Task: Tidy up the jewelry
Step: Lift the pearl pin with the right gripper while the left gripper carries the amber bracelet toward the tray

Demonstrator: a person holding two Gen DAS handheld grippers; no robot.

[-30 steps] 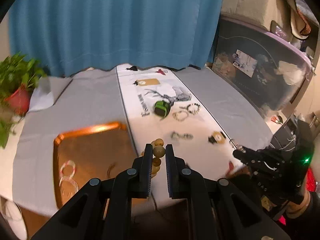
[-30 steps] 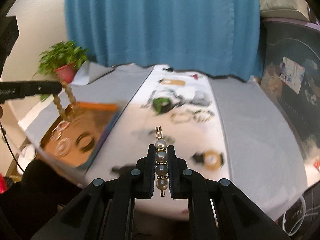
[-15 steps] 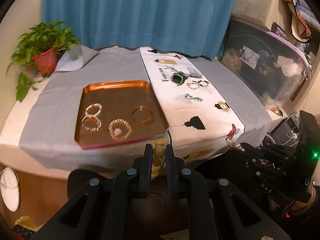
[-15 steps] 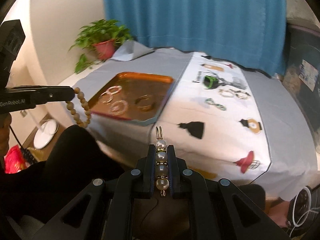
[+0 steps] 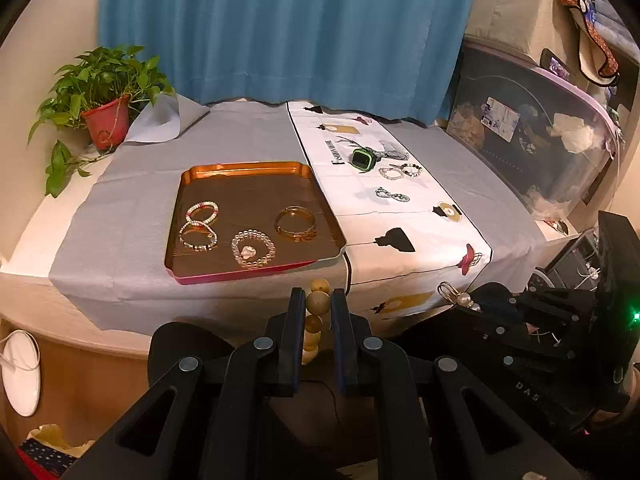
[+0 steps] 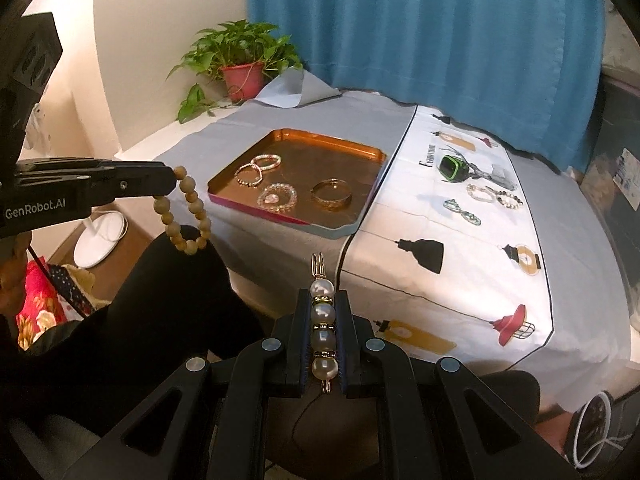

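- Left gripper (image 5: 318, 312), jaws pinched on one bead of a wooden bead bracelet (image 6: 185, 211), hangs off the near edge of the table, below and in front of the copper tray (image 5: 244, 171).
- Right gripper (image 6: 323, 322) is clamped along a pearl hair clip (image 6: 322, 312), also short of the tray, off its near right corner.
- Four bracelets already lie in the tray; a green watch (image 5: 363, 159) and three more bracelets sit on the white runner (image 5: 404, 224) to the tray's right.
- Risk, as I judge it: both pieces hang over the floor, not the tray, so a loosened grip would drop them off the table.
- The bead loop dangles freely from a single bead; it could swing, snag the tray's rim, or land on the bracelets inside.
- The clip's round pearls may slip between the flat pads.
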